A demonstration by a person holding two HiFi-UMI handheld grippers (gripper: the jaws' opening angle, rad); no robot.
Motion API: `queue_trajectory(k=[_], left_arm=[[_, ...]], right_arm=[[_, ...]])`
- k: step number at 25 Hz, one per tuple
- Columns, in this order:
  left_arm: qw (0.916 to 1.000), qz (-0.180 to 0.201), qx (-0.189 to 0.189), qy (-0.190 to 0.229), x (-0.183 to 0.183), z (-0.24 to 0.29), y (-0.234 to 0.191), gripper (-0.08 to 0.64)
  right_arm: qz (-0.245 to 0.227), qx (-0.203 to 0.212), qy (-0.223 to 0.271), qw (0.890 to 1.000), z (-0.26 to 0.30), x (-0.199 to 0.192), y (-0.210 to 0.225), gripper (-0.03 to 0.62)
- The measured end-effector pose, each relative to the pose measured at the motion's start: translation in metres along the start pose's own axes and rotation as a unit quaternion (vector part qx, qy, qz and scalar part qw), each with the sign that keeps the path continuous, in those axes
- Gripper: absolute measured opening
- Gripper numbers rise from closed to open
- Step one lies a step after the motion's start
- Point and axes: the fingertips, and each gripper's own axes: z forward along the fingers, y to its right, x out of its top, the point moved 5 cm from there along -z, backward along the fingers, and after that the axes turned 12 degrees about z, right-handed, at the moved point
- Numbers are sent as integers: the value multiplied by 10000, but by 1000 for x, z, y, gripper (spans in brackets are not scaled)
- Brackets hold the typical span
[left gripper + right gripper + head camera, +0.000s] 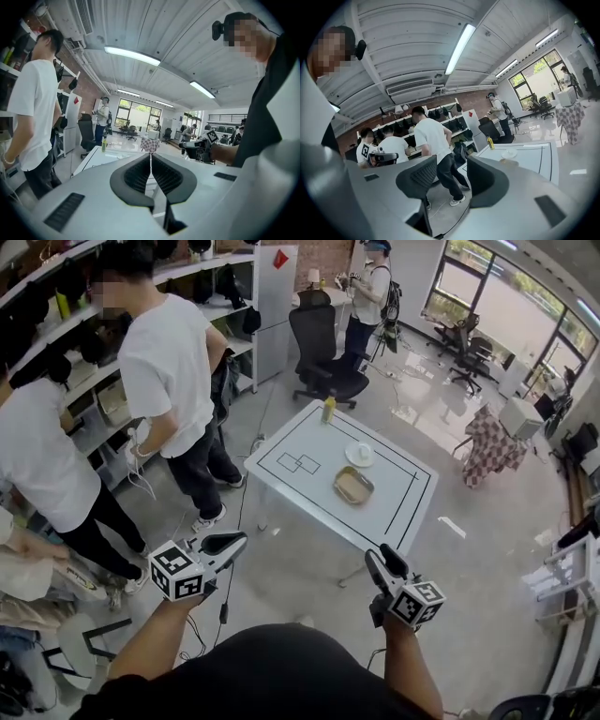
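While I am facing the table (386, 476), my left gripper (228, 542) is pressing shut; my right gripper (382, 564) is gaping, empty.

Tabletop (317, 441) ahead of the left tool (238, 540) and right tool (379, 560)
On it, a bottle (329, 409) stands at the far edge, a dish (359, 455) before it, a tray (353, 486) nearest; a chair (323, 348) stands behind, shelves (230, 307) left.

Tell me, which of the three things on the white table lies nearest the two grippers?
The tan oval dish; the small round white dish lies beyond it, and the yellow bottle stands farthest, at the far edge of the white table.
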Motion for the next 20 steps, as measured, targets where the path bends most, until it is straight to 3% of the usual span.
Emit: queue_trajectory(k=[11, 20], left_arm=[[9995, -162, 240, -113, 3, 86, -25, 26], [9989, -247, 307, -236, 17, 157, -20, 27]], right_arm=[[59, 134, -179, 9997, 38, 49, 87, 213], [202, 288, -353, 9988, 47, 82, 146, 213]])
